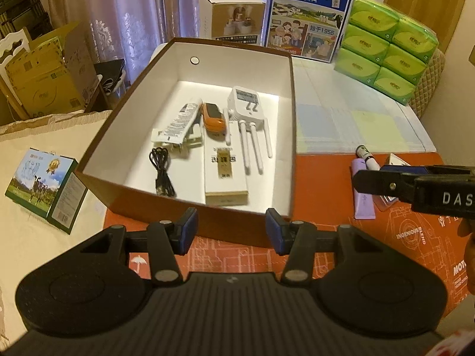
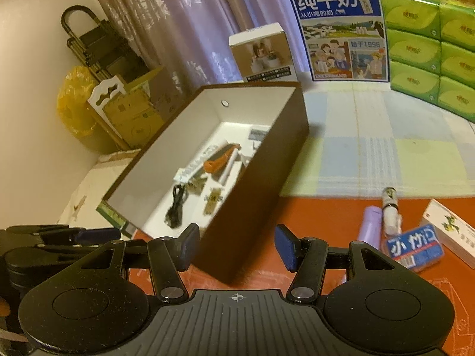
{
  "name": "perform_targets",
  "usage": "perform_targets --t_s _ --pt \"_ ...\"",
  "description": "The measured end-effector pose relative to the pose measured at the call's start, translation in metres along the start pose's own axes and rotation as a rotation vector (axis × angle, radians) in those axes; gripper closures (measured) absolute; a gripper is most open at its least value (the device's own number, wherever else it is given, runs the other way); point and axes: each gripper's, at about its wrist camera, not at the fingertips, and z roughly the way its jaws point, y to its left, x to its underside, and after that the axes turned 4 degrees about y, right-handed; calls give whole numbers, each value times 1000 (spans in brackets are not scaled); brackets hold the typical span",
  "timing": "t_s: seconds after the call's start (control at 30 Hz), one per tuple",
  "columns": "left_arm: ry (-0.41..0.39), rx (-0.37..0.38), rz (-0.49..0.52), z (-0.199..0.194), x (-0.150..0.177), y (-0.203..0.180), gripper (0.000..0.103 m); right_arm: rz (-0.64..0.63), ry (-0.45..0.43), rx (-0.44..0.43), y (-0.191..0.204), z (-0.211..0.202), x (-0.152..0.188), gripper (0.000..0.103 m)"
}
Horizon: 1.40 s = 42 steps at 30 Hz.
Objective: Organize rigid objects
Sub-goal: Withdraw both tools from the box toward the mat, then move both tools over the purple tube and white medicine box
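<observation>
box (image 1: pixel 292 136): router, cable inside | left gripper (image 1: pixel 231 231), right gripper (image 2: pixel 236 247): both parted, empty, near box | risk: tube (image 2: pixel 369 228), right of box, may roll if nudged; jaw may clip wall

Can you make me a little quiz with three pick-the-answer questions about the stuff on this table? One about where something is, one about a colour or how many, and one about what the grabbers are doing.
1. Where is the black cable?
A. Inside the brown box
B. On the orange mat
C. On top of the green tissue packs

2. What colour is the tube lying on the mat right of the box?
A. Red
B. Purple
C. Black

3. What is the left gripper holding?
A. The white router
B. The cable
C. Nothing

Answers:
1 A: the cable lies on the box's white floor.
2 B: the tube is pale purple.
3 C: its blue pads stand apart in front of the box with nothing between them.
</observation>
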Motion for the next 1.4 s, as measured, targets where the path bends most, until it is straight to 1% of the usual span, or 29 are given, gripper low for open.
perform_targets --t_s 0.33,0.57,0.77,1.03,1.17,1.4 --pt "19 -1 -7 -3 15 -40 58 -20 43 1 -31 -24 23 50" --pt "36 30 7 3 23 -77 58 -20 56 35 -62 -43 35 50" --pt "59 60 42 15 27 -113 58 21 63 69 -98 -59 46 50" --pt "65 104 102 34 23 -156 58 100 58 117 -142 -80 55 50" --pt "68 114 125 43 21 -171 58 132 53 143 -159 -88 58 50" --pt "69 127 158 60 14 -186 58 168 48 167 -182 -93 58 50"
